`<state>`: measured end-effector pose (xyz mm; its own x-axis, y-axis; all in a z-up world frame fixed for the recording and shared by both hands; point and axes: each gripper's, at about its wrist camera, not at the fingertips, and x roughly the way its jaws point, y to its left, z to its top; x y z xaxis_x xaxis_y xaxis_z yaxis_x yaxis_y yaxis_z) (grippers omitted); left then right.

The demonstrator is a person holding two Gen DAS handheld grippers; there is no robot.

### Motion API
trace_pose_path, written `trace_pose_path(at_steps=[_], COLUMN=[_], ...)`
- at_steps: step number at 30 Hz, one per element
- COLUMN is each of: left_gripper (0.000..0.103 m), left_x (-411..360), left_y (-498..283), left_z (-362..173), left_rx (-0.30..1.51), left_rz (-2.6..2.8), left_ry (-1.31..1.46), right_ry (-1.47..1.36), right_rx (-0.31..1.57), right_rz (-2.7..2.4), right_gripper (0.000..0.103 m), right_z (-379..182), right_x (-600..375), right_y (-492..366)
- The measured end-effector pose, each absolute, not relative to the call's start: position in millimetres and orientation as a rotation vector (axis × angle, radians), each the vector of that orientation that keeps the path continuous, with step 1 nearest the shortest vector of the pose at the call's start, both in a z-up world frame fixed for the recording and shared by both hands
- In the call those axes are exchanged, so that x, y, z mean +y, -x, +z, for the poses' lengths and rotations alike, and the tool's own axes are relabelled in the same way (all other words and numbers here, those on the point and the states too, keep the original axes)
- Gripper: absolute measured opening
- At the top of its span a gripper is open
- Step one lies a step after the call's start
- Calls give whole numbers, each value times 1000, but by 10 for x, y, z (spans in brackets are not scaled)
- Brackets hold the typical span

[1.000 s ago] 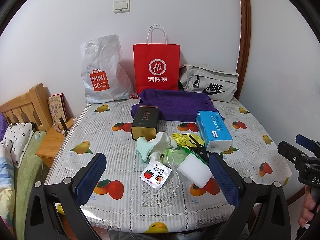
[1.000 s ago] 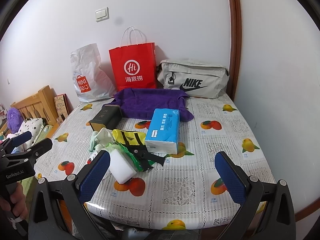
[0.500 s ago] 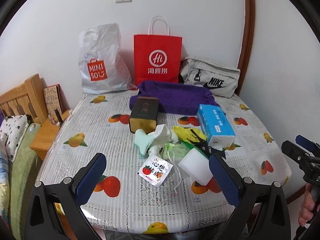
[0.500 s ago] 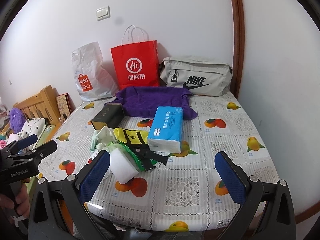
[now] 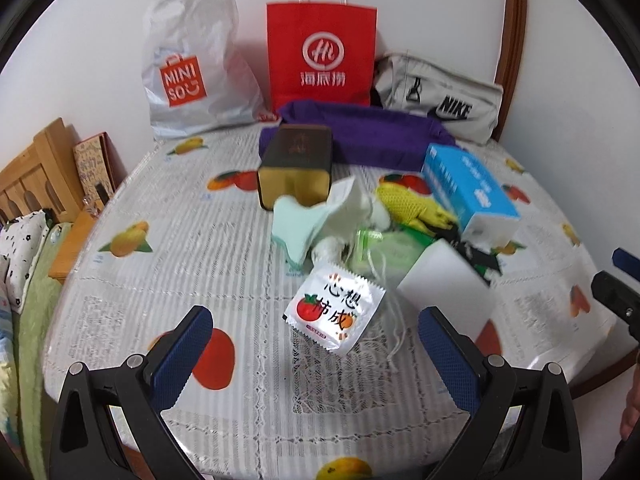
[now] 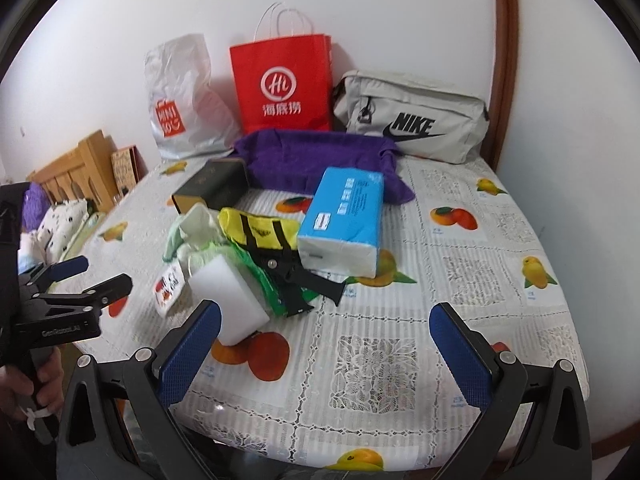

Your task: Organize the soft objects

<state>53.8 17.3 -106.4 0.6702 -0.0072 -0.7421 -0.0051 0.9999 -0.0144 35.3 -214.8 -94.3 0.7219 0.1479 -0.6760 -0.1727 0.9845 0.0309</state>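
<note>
A pile of soft things lies mid-table: a white sponge block (image 5: 444,284) (image 6: 228,296), a tomato-print sachet (image 5: 334,312), pale green and white cloths (image 5: 312,220) (image 6: 192,232), a yellow mesh item with black straps (image 6: 260,232), a green packet (image 6: 260,276), a blue tissue pack (image 5: 468,188) (image 6: 344,220) and a purple towel (image 5: 360,132) (image 6: 320,160). My left gripper (image 5: 316,356) is open and empty over the front edge, just short of the sachet. My right gripper (image 6: 324,356) is open and empty, its left finger beside the sponge.
A dark tea tin (image 5: 296,164) lies behind the pile. A Miniso bag (image 5: 188,68), a red paper bag (image 5: 320,52) and a grey Nike bag (image 5: 440,100) stand along the wall. A wooden bed frame (image 5: 28,172) is left of the table (image 5: 180,240).
Both grippers have moved forward and lower toward the pile, so the table objects look larger. Both stay open. Nothing on the table has moved.
</note>
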Motion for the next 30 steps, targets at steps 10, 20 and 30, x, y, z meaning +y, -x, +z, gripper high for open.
trace_pose_path(at_steps=[10, 20, 30], left_gripper=[103, 76, 51], left_x=[194, 147, 360], left_y=[-850, -1062, -959], left_z=[-1470, -1703, -1527], left_rx=[877, 891, 831], left_rz=[-82, -176, -231], left_ry=[-29, -84, -5], right_ry=[25, 30, 2], right_rx=[811, 854, 867], right_rz=[219, 307, 374], right_gripper=[103, 102, 102], right_z=[-1301, -1494, -1538], right_x=[-2104, -1919, -1780], right_y=[-592, -767, -862])
